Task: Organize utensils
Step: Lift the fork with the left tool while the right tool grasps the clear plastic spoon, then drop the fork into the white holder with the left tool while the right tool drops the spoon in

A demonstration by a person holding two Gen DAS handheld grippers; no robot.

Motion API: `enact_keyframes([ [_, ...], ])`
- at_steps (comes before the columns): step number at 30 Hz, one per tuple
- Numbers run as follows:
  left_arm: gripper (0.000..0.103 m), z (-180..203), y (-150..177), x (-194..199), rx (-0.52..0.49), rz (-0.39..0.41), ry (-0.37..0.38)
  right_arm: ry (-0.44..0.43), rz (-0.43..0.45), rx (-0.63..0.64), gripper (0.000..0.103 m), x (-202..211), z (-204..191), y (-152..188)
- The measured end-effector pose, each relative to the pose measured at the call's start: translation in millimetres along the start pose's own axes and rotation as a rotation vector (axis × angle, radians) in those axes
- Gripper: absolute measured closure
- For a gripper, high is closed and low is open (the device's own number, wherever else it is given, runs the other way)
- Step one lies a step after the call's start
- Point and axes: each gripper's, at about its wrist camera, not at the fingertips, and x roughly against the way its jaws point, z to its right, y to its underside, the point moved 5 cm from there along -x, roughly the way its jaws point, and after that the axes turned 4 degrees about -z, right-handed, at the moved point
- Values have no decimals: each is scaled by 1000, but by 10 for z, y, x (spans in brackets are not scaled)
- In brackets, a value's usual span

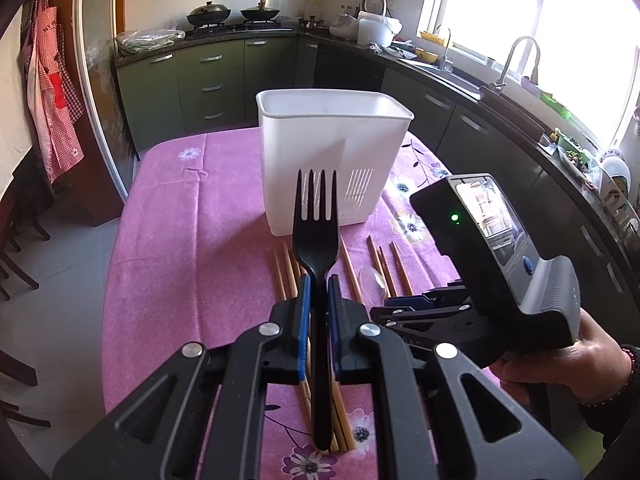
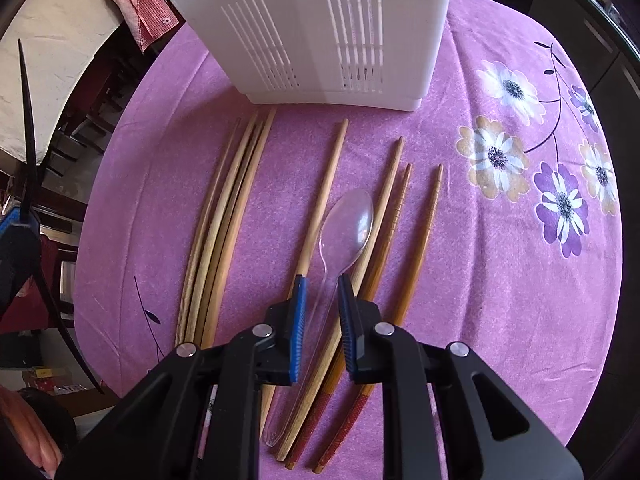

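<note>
My left gripper is shut on the handle of a black plastic fork and holds it above the table, tines toward the white slotted utensil holder. The same fork shows at the left edge of the right wrist view. My right gripper points steeply down. Its pads are closed around the handle of a clear plastic spoon that lies on the cloth among several wooden chopsticks. The holder stands just beyond the chopstick tips. I cannot see inside the holder.
A purple floral tablecloth covers the table, which ends close to the left of the chopsticks. Dark chairs stand to the left. Green kitchen cabinets and a sink counter run behind and to the right. A hand grips the right tool.
</note>
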Motion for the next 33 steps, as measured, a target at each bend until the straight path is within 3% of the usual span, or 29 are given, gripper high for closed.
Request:
enact_keyframes([
  [5, 94, 25, 13, 18, -11, 2, 9, 48, -20, -3, 90, -75, -46, -35],
  [9, 94, 18, 15, 18, -12, 1, 13, 39, -26, -18, 90, -106, -51, -54],
  [14, 94, 27, 0, 27, -17, 11, 11, 66, 21, -7, 90, -95, -72, -32],
  [20, 94, -7, -62, 152, -7, 51, 16, -41, 102, -44, 94, -25, 6, 7],
  [26, 94, -6, -513, 489, -8, 203, 38, -188, 274, -33, 94, 442, -13, 85],
  [30, 94, 69, -1006, 671, -21, 364, 50, -193, 438, -14, 94, 882, 24, 148],
  [33, 94, 88, -1369, 618, -3, 440, 68, -195, 516, -6, 94, 1139, 116, 202],
])
